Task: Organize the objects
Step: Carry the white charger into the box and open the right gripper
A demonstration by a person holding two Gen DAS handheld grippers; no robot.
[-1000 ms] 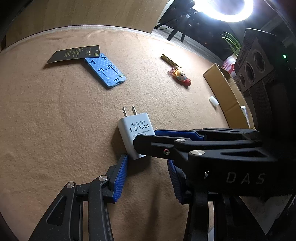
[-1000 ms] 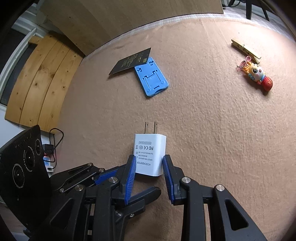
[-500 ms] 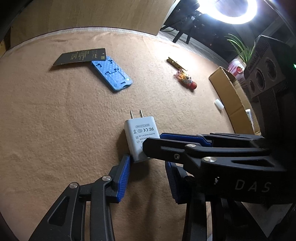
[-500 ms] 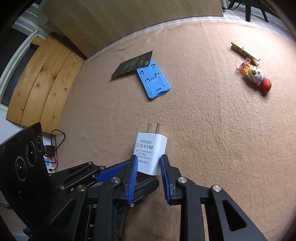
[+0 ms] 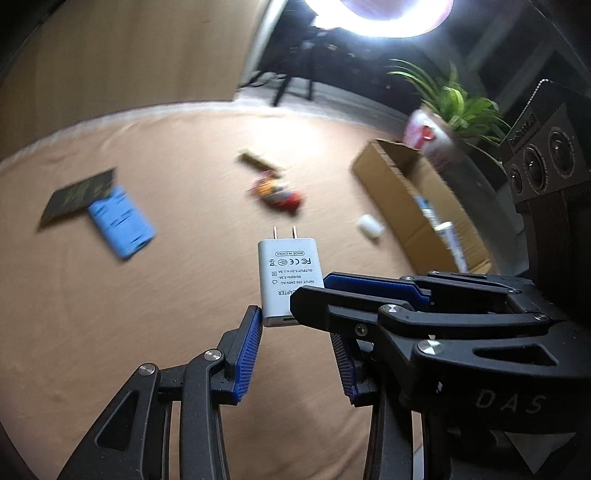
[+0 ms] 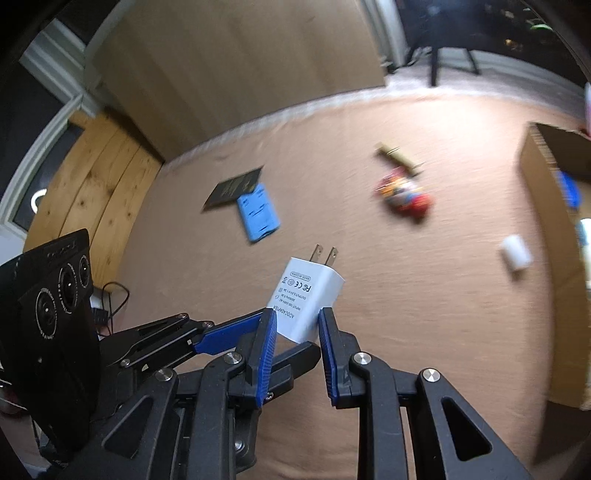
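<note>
Gripping the white AC adapter (image 6: pixel 308 295) between its blue pads, the right tool (image 6: pixel 297 328) holds it clear of the tan-covered desk (image 6: pixel 406 332), prongs pointing toward the upper centre of the frame. In the left wrist view the same adapter (image 5: pixel 288 280) sits at centre, and the left tool (image 5: pixel 295 328) is narrowed around its lower end: the left pad touches its bottom corner, while the other pad is hidden behind the right tool's crossing finger, so a full clamp by the left tool cannot be told.

The left view alone shows the ring light (image 5: pixel 376 14) at the top, a potted plant (image 5: pixel 454 103) at upper right, and the inside of the cardboard box (image 5: pixel 406 199) with a few items. The right view alone shows wooden planks (image 6: pixel 96 192) at the left. Both views show a blue phone stand (image 6: pixel 258 214) touching a black card (image 6: pixel 234 188), a small toy figure (image 6: pixel 404 194), a clothespin (image 6: pixel 397 157) and a small white cylinder (image 6: pixel 515 254) beside the box.
</note>
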